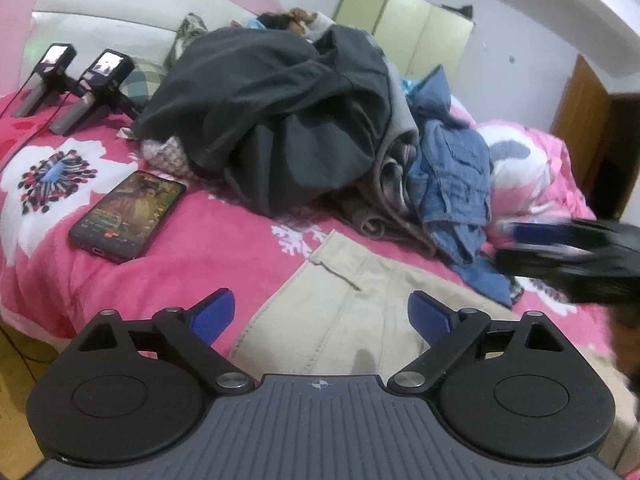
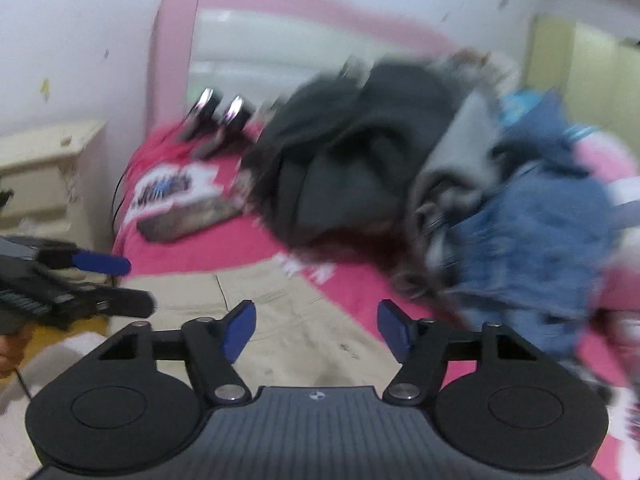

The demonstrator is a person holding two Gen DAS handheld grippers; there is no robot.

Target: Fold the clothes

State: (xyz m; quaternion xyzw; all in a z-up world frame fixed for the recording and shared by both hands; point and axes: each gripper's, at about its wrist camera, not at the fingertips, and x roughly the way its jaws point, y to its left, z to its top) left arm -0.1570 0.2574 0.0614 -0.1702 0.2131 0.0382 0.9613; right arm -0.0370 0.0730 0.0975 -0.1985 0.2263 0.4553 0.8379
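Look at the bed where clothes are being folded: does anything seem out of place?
Yes. A phone with its screen lit lies on the pink bedspread, left of the unfolded clothes pile and near the beige garment, within the folding area.

Beige trousers (image 1: 360, 300) look like matt woven cloth; the phone (image 1: 128, 216) glossy glass; the blanket (image 1: 80, 272) fuzzy.

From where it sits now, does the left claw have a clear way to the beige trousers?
Probably yes: the left claw is open and empty above the beige trousers, with nothing between them.
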